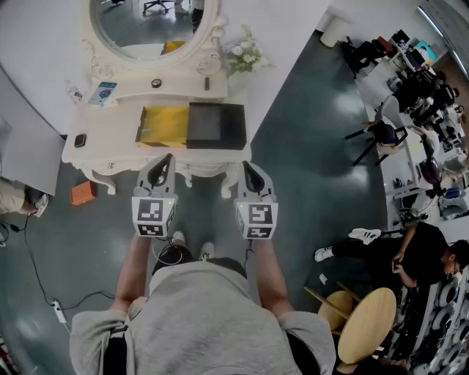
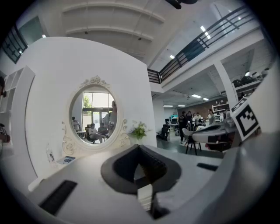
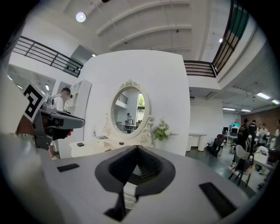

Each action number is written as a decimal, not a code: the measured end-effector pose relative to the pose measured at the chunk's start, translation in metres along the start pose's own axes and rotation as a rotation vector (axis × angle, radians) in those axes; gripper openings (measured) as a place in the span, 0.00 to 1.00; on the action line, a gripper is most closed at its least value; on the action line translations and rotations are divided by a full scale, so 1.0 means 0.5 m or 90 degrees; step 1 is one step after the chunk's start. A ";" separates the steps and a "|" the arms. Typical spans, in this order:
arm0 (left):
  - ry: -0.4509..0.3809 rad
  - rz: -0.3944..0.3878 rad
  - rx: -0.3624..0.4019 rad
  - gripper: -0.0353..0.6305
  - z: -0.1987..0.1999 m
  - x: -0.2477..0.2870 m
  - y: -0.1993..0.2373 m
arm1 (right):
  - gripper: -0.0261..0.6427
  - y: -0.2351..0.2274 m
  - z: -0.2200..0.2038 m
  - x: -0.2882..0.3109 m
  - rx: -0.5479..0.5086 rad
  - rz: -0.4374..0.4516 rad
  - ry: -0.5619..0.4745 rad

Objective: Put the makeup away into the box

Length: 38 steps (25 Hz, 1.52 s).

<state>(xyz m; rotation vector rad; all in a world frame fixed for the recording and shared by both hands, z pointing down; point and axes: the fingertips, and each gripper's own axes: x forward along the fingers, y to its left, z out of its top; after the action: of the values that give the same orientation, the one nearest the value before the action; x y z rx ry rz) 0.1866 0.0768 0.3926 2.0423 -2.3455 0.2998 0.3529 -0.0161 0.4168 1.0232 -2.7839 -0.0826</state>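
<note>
Grey shirt and bare arms come first, each hand holding a gripper. The left gripper (image 1: pixel 164 162) is clenched tight on nothing, and the right gripper (image 1: pixel 250 170) is the same. Just ahead of both, on the white table (image 1: pixel 110 135), sits the open box (image 1: pixel 163 126): a yellow half before the left gripper, a black half (image 1: pixel 215 124) beside it. What lies inside is too small to tell. Farther ahead, by the mirror (image 1: pixel 150 26), sit a round pot (image 1: pixel 156 83) and a blue packet (image 1: pixel 102 93).

The box (image 1: pixel 192 126) lies on the table (image 1: pixel 110 138). The mirror (image 1: pixel 154 22) stands at its twelve o'clock, flowers (image 1: pixel 246 54) at one.
</note>
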 end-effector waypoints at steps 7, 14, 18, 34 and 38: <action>0.007 0.010 -0.003 0.06 -0.010 0.022 0.009 | 0.06 -0.012 0.000 0.027 0.004 0.008 0.001; 0.021 0.021 -0.006 0.06 -0.031 0.092 0.067 | 0.06 -0.010 -0.022 0.130 -0.002 0.022 0.019; 0.040 0.014 -0.008 0.06 -0.059 0.165 0.118 | 0.06 -0.011 -0.040 0.226 -0.002 0.024 0.035; 0.125 -0.014 -0.043 0.06 -0.166 0.470 0.321 | 0.06 -0.017 -0.090 0.626 0.020 0.042 0.123; 0.143 -0.028 -0.054 0.06 -0.198 0.527 0.354 | 0.06 -0.018 -0.125 0.694 0.030 0.036 0.152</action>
<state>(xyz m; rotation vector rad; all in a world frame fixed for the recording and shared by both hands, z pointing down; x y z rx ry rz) -0.0371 -0.1436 0.5028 1.9087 -2.1415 0.3991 0.1102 -0.2469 0.5271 0.8987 -2.6052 0.1074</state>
